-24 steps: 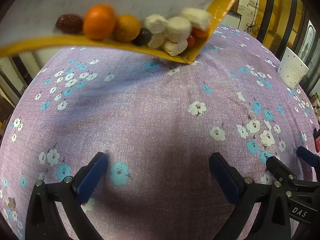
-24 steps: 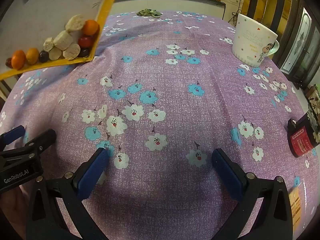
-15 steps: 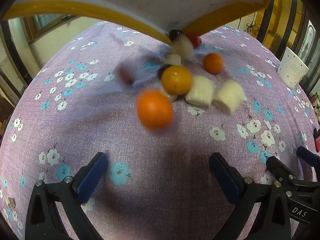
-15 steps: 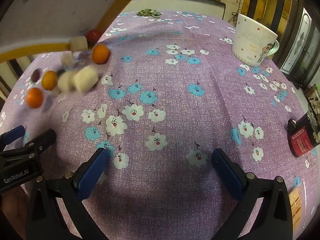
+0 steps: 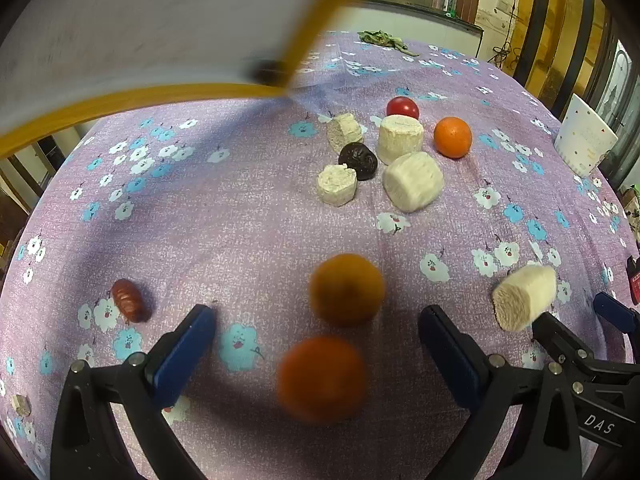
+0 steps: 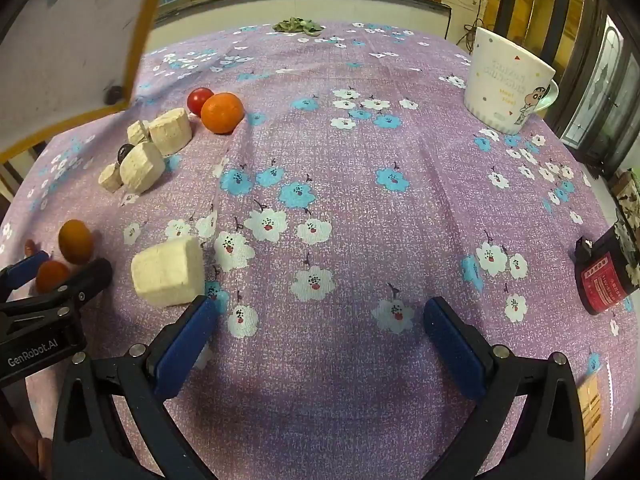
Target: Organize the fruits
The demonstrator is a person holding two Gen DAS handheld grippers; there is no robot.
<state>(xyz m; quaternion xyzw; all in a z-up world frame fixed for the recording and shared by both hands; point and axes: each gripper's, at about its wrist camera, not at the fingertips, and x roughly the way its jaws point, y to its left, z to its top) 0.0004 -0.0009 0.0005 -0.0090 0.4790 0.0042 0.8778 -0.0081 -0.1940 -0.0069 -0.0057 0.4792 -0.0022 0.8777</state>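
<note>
Fruits lie scattered on the purple flowered cloth point(image 5: 240, 220). Two blurred oranges point(image 5: 346, 290) point(image 5: 322, 378) roll between the fingers of my open left gripper point(image 5: 316, 344). Farther off lie a third orange point(image 5: 453, 137), a red tomato point(image 5: 402, 108), a dark prune point(image 5: 358, 160) and several pale cylinder pieces point(image 5: 413, 187). One pale piece point(image 5: 524, 298) lies to the right, near my open, empty right gripper point(image 6: 320, 336), where it shows at the left finger point(image 6: 168, 272). A red date point(image 5: 128, 301) lies left.
A tilted yellow-rimmed white tray point(image 5: 160, 20) hangs blurred at upper left with one dark fruit point(image 5: 266, 70) in its corner. A white mug point(image 6: 506, 84) stands far right. A red-labelled black object point(image 6: 604, 276) lies at the right edge. Green leaves point(image 6: 298, 26) lie far back.
The tray tipped and dumped the fruits onto the cloth. They rolled apart, two oranges coming toward my left gripper and one pale piece toward my right. The tray has lifted away.
</note>
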